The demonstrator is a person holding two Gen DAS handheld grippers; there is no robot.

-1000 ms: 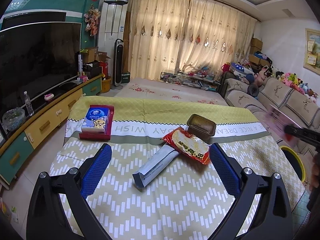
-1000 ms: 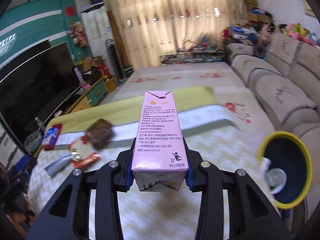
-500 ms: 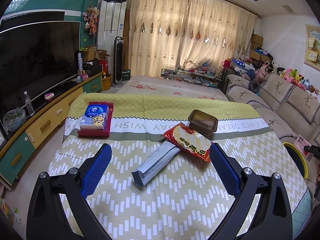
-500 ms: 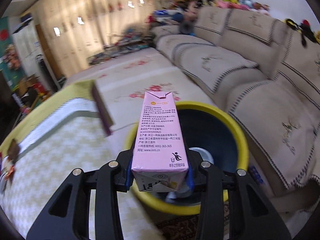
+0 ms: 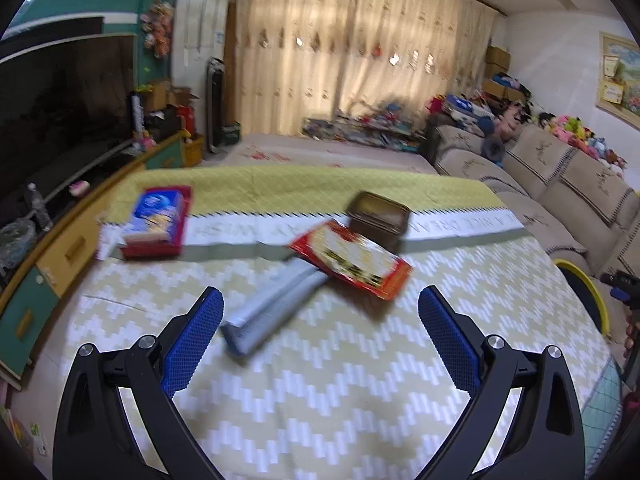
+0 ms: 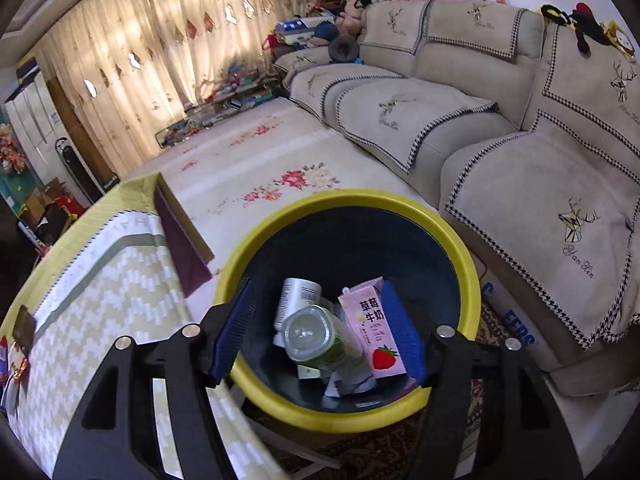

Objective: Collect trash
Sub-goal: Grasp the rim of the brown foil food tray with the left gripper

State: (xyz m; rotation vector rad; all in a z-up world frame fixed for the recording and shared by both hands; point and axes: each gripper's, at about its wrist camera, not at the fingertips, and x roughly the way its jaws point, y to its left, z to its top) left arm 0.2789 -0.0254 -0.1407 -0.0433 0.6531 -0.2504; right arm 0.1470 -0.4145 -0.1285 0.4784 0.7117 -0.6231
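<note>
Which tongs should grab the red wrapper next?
Left, probably. The left tongs are open over the table, facing the red wrapper. The right tongs are open too, but over the bin beside the table.

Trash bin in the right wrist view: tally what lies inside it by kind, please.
In the trash bin:
Pink strawberry milk carton: 1
Green bottle: 1
White container: 1
Pale scraps beneath, too jumbled to count: at least 1
Total: 3 clear items, plus the scraps.
</note>
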